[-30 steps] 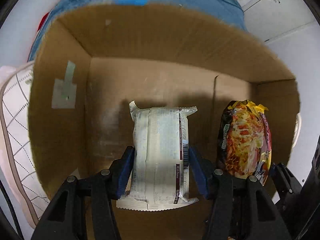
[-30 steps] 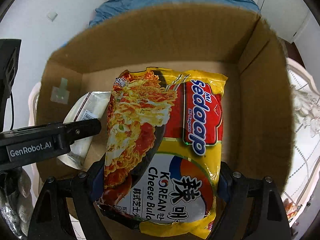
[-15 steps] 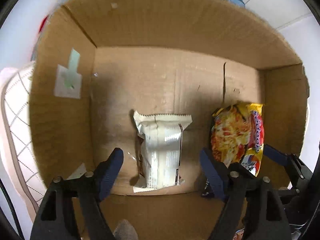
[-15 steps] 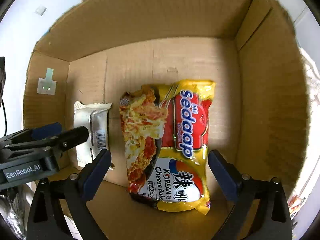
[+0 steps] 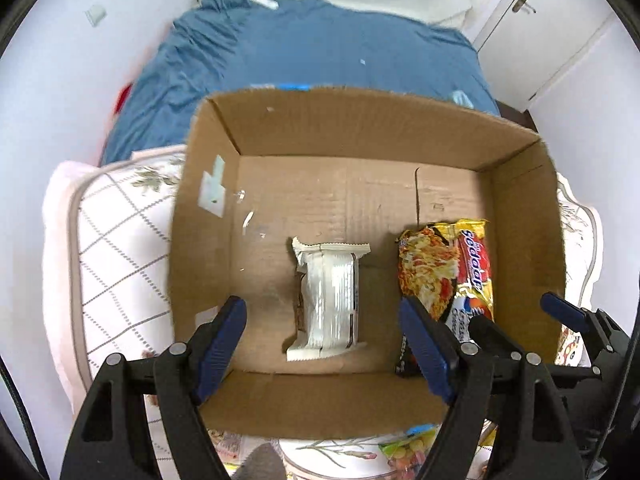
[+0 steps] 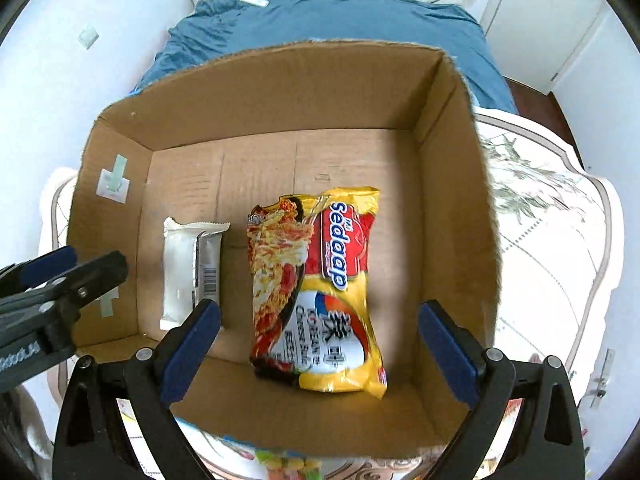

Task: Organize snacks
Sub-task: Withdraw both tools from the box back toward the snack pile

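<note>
An open cardboard box (image 5: 360, 120) (image 6: 460, 160) holds two snacks on its floor. A white wrapped snack pack (image 5: 326, 296) (image 6: 192, 268) lies at the left. A yellow and red Sedaap noodle packet (image 5: 444, 272) (image 6: 316, 284) lies to its right. My left gripper (image 5: 324, 344) is open and empty, above the box's near edge, over the white pack. My right gripper (image 6: 320, 344) is open and empty, above the noodle packet's near end. The right gripper also shows at the right edge of the left wrist view (image 5: 520, 328). The left gripper shows at the left edge of the right wrist view (image 6: 68, 268).
The box sits on a white patterned table top (image 5: 120, 248) (image 6: 552, 220). A blue bedspread (image 5: 320, 52) (image 6: 320, 16) lies behind it. Colourful snack bags (image 5: 408, 448) (image 6: 280, 460) lie in front of the box's near wall. White cupboard doors (image 5: 552, 20) stand at the back right.
Both grippers opened, let go of the white pack and the noodle packet onto the box floor, then rose and drew back out of the box.
</note>
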`<state>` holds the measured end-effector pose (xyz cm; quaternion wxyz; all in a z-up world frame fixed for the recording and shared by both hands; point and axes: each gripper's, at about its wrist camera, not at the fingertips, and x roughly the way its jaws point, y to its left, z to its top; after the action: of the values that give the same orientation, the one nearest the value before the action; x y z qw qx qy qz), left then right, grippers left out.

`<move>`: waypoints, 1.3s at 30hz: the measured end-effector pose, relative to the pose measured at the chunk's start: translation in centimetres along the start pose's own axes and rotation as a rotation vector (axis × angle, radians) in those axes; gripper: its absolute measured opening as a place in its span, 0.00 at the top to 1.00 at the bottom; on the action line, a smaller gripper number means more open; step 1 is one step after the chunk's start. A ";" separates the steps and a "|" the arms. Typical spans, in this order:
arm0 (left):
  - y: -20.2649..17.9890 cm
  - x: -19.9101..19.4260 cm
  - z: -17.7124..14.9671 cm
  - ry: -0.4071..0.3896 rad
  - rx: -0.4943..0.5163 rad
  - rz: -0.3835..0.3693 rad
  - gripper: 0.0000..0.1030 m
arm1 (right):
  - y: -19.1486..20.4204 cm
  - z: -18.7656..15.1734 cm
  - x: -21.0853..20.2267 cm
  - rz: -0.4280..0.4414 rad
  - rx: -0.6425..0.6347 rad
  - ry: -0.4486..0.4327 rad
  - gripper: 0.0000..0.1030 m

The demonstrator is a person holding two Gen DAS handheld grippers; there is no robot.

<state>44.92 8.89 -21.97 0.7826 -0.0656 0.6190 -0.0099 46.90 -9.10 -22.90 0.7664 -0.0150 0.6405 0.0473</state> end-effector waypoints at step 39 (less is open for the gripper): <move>-2.6 -4.9 -26.3 0.037 0.205 0.090 0.23 | -3.9 -25.8 -5.8 0.114 0.083 0.132 0.02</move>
<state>18.47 4.38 -22.88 0.7732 0.0432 0.6315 -0.0392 20.94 -15.40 -22.01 0.7186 0.0499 0.6907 0.0632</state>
